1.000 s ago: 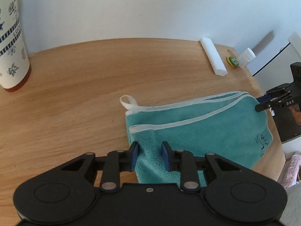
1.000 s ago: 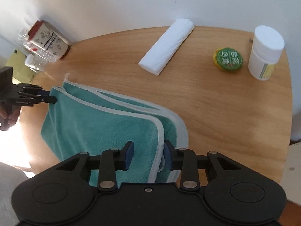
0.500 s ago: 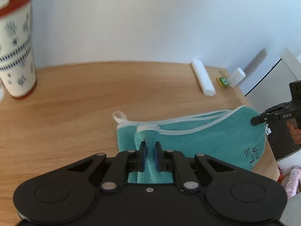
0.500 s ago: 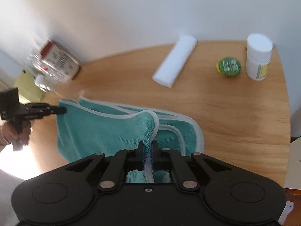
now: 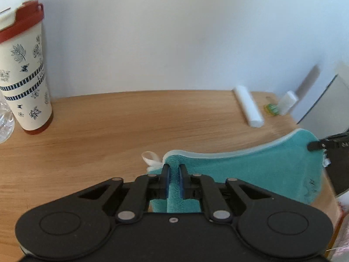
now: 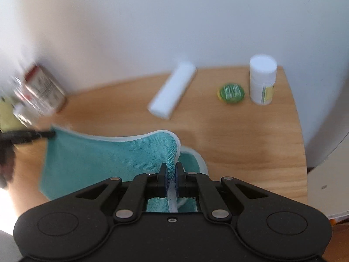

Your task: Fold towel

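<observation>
Step in hand, by the look of it: the fold lift. The teal towel is held up by two corners of its top layer, w/ a lower layer apparently left on the wooden surface near its front edge.

Left gripper: jaws nearly closed, only a thin gap, filled by a ridge of teal terry; the corner is clamped just beside the white hanging loop. Right gripper: jaws closed to a narrow slit on the other corner, w/ the white trim edge pinched between the blue pads. In the right wrist view the left gripper's tips can be seen at the far corner, blurred; in the left wrist view the right gripper's tips are seen at the towel's far end.

Between the two grips the hem is stretched in a shallow sag, so the cloth is off the surface along that edge.

Next move, as judged: both corners are to be carried together across the towel & laid onto the opposite edge, grips kept level & hem kept taut so the layers line up. Clearance is needed from the white roll, green tin & white bottle beyond.
</observation>
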{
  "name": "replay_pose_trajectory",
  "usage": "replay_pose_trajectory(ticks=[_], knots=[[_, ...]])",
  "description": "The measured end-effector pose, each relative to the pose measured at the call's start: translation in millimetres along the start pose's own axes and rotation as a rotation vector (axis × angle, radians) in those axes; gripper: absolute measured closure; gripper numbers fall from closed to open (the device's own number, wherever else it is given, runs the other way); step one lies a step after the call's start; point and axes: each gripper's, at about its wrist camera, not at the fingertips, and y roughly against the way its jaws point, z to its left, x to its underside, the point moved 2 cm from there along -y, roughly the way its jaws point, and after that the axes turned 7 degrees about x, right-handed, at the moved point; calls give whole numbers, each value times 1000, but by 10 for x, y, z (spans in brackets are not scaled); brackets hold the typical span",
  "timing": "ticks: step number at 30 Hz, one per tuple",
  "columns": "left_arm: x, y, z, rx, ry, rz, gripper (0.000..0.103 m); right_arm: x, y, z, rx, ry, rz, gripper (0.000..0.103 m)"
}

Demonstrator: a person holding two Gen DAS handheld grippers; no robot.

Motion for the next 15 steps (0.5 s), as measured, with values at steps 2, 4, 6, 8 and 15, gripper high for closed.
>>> replay_pose_trajectory(ticks=[2, 4, 6, 8, 15], knots=[[-13, -133, 8, -30, -16, 24, 95, 6, -167, -13, 46, -19, 35, 96], [-19, -194, 12, -45, -25, 36, 95, -33, -260, 19, 95, -63, 29, 95], [-39, -236, -17, -75, -58, 40, 94, -71, -260, 100, 147, -34, 9, 91], [-32, -255, -39, -88, -87, 52, 93, -82, -267, 167, 170, 14, 8, 88], [22, -133, -76, -131, -130, 73, 92, -164, -103, 235, 249, 46, -24, 81]])
